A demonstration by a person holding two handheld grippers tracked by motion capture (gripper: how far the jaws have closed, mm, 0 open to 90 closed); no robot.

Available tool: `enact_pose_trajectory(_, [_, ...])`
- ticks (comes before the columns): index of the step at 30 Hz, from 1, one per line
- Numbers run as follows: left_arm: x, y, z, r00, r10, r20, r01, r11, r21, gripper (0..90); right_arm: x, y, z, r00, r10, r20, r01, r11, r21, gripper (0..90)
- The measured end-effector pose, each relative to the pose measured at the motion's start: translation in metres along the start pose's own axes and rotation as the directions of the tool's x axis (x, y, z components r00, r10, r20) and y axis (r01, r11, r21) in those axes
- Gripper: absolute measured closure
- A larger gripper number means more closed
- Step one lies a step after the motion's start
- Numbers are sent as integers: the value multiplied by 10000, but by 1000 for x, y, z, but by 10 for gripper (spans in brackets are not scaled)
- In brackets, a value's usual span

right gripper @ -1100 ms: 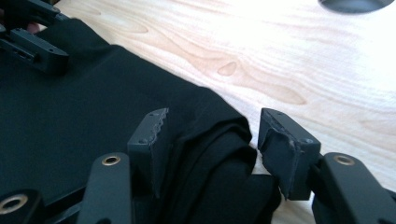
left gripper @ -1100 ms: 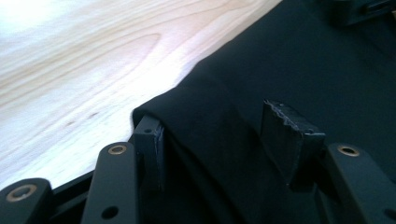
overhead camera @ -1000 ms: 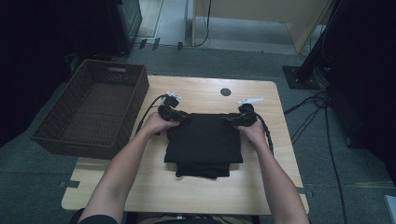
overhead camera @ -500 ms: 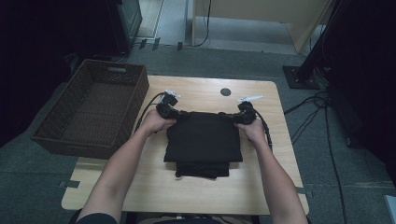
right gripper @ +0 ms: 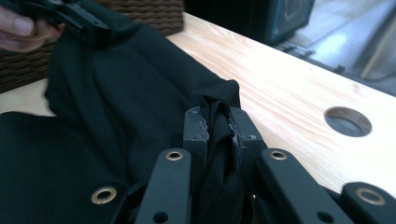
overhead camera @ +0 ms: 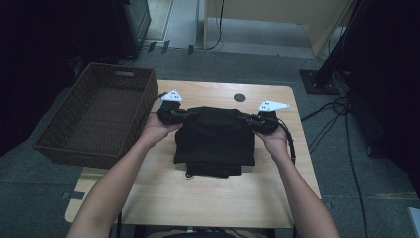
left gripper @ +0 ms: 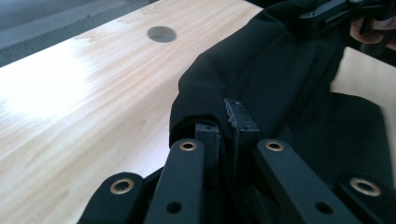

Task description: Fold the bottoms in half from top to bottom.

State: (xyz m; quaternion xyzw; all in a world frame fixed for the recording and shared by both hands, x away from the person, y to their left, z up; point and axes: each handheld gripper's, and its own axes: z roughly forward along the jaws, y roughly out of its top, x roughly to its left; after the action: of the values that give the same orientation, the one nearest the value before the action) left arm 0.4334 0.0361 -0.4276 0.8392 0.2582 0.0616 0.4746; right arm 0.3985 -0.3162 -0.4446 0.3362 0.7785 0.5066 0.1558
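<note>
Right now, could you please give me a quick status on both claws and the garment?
Left claw and right claw shut on black garment, far edge raised. Wicker basket beside table at left. Nothing blocking.

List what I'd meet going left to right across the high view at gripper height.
Wicker basket → left gripper → black garment → right gripper → cables on the floor.

This looks like a lab or recording room rather than a home. A small wooden table [overhead camera: 208, 198] with a cable hole [overhead camera: 239, 97] stands on grey carpet tiles [overhead camera: 29, 208]. Loose cables [overhead camera: 346, 129] trail across the floor beside a black stand base [overhead camera: 319, 82]. The dark surroundings are possibly equipment racks.
</note>
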Motion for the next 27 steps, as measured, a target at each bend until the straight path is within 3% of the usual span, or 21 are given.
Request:
enact_pose_trajectory(5, [-25, -16, -15, 9995, 297, 131, -296, 9995, -65, 852, 27, -16, -14, 9990, -389, -204, 386, 9991, -147, 798])
enact_pose_trajectory(7, [-34, -25, -18, 9992, 347, 221, -346, 9994, -37, 851, 36, -24, -18, 9973, -698, -208, 699, 9975, 33, 795])
enact_pose_trajectory(10, [-50, -39, -21, 9986, 462, 258, -463, 9989, 24, 849, 46, -36, -24, 9964, -759, -366, 766, 9969, 165, 793])
enact_pose_trajectory(13, [-65, -53, -24, 9960, 837, 300, -847, 9959, 308, 845, 58, -48, -28, 9943, -862, -635, 889, 9952, 402, 788])
enact_pose_trajectory(15, [-70, -61, -24, 9965, 704, 457, -727, 9960, 512, 842, 64, -56, -30, 9927, -879, -825, 934, 9935, 654, 784])
enact_pose_trajectory(18, [-74, -70, -23, 9960, 568, 683, -621, 9950, 784, 840, 68, -63, -30, 9914, -778, -1048, 868, 9927, 843, 784])
enact_pose_trajectory(20, [-77, -81, -17, 9951, 456, 876, -560, 9912, 1202, 840, 71, -73, -27, 9898, -593, -1299, 756, 9893, 1247, 786])
enact_pose_trajectory(23, [-76, -85, -14, 9956, 316, 877, -415, 9925, 1146, 840, 72, -79, -22, 9903, -650, -1227, 838, 9843, 1551, 790])
enact_pose_trajectory(27, [-66, -86, -3, 9976, 146, 675, -229, 9921, 1237, 844, 65, -83, -13, 9947, -281, -991, 447, 9846, 1688, 798])
